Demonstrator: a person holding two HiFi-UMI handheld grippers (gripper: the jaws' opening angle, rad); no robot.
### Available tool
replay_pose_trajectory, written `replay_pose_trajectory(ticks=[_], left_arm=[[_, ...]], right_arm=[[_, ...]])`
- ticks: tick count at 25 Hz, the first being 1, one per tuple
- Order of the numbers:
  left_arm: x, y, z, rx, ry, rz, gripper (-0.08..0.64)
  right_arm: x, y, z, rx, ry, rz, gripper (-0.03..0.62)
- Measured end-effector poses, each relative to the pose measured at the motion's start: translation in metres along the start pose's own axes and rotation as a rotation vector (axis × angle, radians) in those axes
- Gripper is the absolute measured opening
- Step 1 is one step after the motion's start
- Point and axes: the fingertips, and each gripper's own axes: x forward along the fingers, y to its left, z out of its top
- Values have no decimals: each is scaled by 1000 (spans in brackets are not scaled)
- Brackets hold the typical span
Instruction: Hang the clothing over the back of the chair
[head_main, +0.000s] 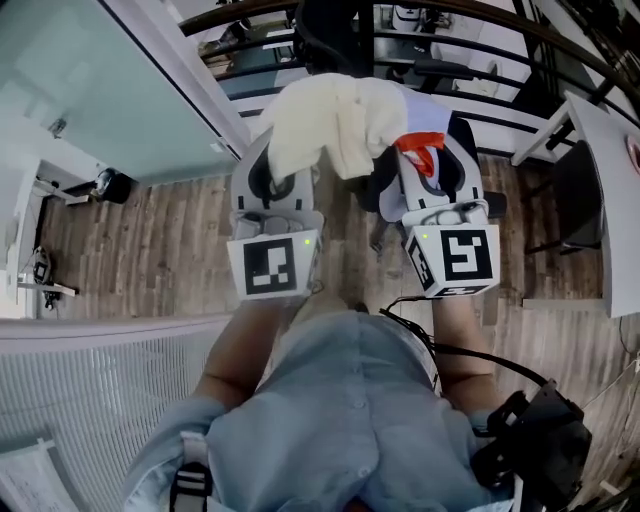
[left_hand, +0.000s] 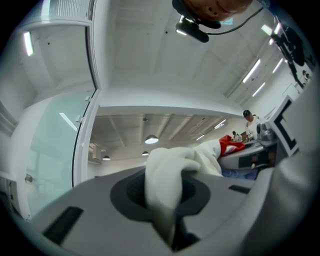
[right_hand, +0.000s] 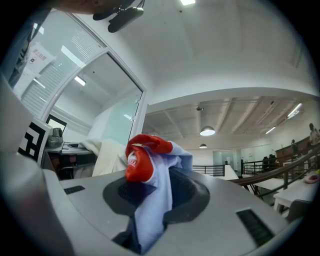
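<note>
The clothing (head_main: 335, 120) is a cream garment with a light blue part and red trim (head_main: 420, 152). It is bunched in the air between my two grippers. My left gripper (head_main: 276, 182) is shut on a cream fold (left_hand: 162, 182). My right gripper (head_main: 433, 168) is shut on the blue and red part (right_hand: 150, 175). In both gripper views the fabric runs down into the gap between the jaws. A dark chair (head_main: 328, 35) stands just beyond the garment, which hides most of it.
A glass partition (head_main: 100, 80) with a white frame runs along the left. A white desk (head_main: 612, 190) stands at the right and a dark railing (head_main: 480, 18) crosses the top. The floor (head_main: 150, 250) is wood planks. A white table leg (head_main: 35, 215) is at far left.
</note>
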Motion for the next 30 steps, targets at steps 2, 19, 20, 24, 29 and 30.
replay_pose_trajectory(ticks=[2,19,20,24,29,30], left_arm=[[7,7,-5,4,0,15,66],[144,124,-27,-12,-73,36,66],[158,132,-25,-14,-75,31,66],[206,159,-17,-7,-105,9,66],[256,181,-21,-14,-126,-29,66],[264,185,-24,-14,-124,-35,66]], right_arm=[[12,-1,-1,-1,-7,11,107],[187,-13,10,-51,-80,20,107],[202,-16,14,-53,-79,17,107],[251,-31,25,-72,-89,-3,109],[300,-51,28,-91,-88,-43,109],[308,-54,25,-93,-82,-47,109]])
